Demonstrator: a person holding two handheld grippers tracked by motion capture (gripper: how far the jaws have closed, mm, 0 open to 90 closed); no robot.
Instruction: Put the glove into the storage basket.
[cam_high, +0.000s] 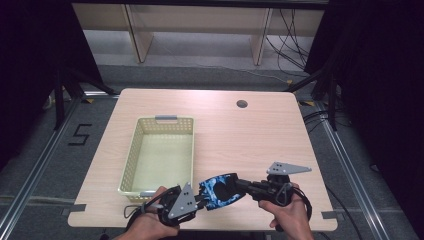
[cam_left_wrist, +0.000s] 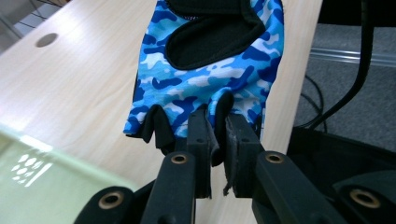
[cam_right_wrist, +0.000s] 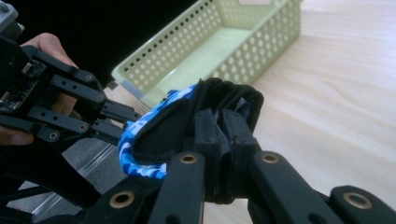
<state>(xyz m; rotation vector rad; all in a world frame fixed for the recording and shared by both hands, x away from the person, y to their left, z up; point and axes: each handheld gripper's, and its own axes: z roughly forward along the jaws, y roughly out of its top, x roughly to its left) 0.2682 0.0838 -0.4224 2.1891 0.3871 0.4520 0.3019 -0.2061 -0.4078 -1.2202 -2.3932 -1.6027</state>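
- Blue camouflage fingerless fabric glove (cam_high: 220, 189): held above the table just beside the pale green perforated plastic basket (cam_high: 131, 165).
- Left gripper (cam_high: 200, 200): jaws clamped on glove's finger end.
- Right gripper (cam_high: 240, 184): jaws clamped on glove's black cuff.

The right gripper (cam_right_wrist: 223, 122) rises from the bottom edge with its two black jaws closed on the black edge of a glove (cam_right_wrist: 161, 128), fabric bunched between and above the tips. The glove is black with a blue camouflage band curving along its left side. From the left, the left gripper (cam_right_wrist: 122, 130) reaches in, its jaws meeting the glove's blue edge; a hand (cam_right_wrist: 44, 46) shows behind it at the upper left. Beyond the glove stands a pale green perforated basket (cam_right_wrist: 233, 42) on the light wood table (cam_right_wrist: 336, 102). Dark floor and a metal rail lie at the lower left
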